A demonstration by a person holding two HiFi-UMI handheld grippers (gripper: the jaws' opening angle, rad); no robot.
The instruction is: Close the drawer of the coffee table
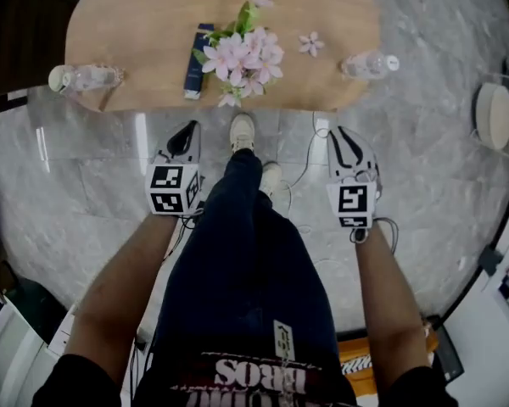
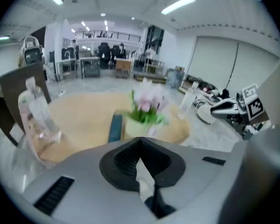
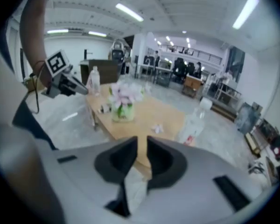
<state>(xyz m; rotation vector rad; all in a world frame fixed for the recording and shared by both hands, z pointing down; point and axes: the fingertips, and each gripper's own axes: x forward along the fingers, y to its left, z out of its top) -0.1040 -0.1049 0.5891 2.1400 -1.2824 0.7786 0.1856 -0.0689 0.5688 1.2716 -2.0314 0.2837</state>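
The oval wooden coffee table (image 1: 153, 24) fills the top of the head view; no drawer front shows in any view. My left gripper (image 1: 187, 131) hangs over the marble floor just short of the table's near edge, left of the person's legs. In the left gripper view its pads meet and nothing is between them (image 2: 140, 141). My right gripper (image 1: 340, 136) is level with it on the other side of the legs. Its pads (image 3: 142, 143) stand a narrow gap apart, empty, pointing at the table top.
On the table stand a pot of pink flowers (image 1: 242, 58), a blue box (image 1: 198, 62), a loose flower (image 1: 310, 43) and a plastic bottle at each end (image 1: 85, 77) (image 1: 369, 64). The person's shoes (image 1: 243, 131) almost touch the table edge. A white round object (image 1: 494, 115) sits far right.
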